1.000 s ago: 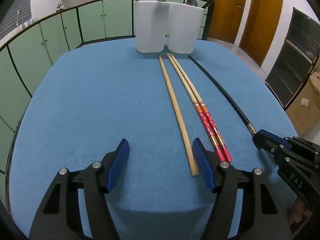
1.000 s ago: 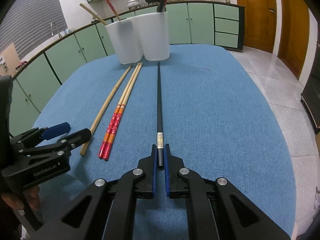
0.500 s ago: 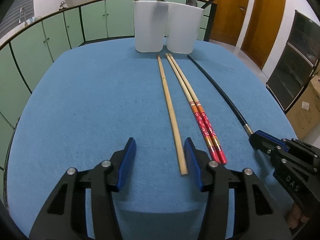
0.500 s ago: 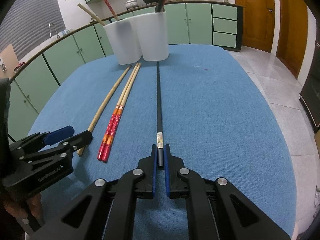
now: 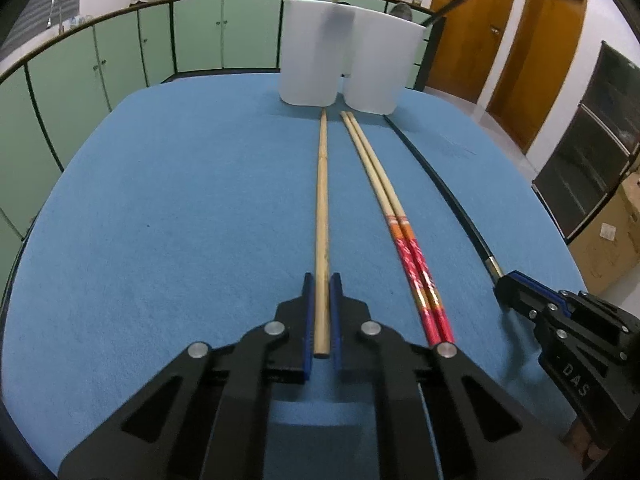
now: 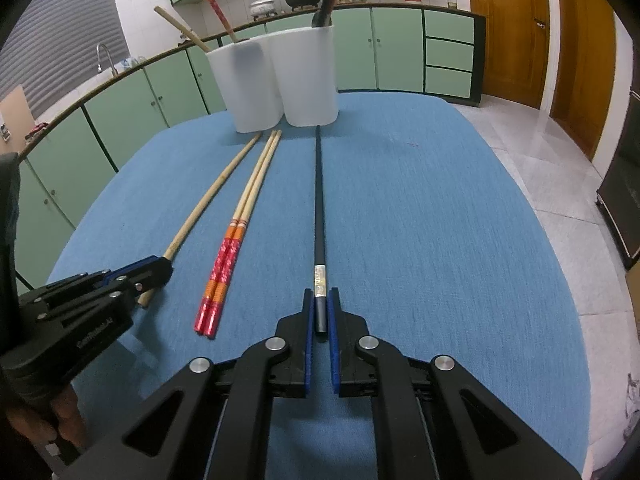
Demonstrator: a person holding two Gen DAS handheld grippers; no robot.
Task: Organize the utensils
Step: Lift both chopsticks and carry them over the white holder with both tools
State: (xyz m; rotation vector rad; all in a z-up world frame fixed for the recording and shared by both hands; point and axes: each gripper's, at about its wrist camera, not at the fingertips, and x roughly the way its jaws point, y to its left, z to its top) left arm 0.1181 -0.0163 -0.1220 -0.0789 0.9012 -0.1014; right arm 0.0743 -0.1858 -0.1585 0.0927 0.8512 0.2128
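My left gripper is shut on the near end of a plain bamboo chopstick that lies on the blue table. My right gripper is shut on the near end of a black chopstick, also lying flat. A pair of red-handled chopsticks lies between them, untouched; it also shows in the right wrist view. Two white holders stand at the far edge with chopsticks in them; they also show in the right wrist view.
Green cabinets curve behind the table. Wooden doors and a cardboard box are on the right. The table's right edge drops to a tiled floor.
My left gripper moved right and forward over the bamboo chopstick and closed on its near end. My right gripper stayed shut on the black chopstick.
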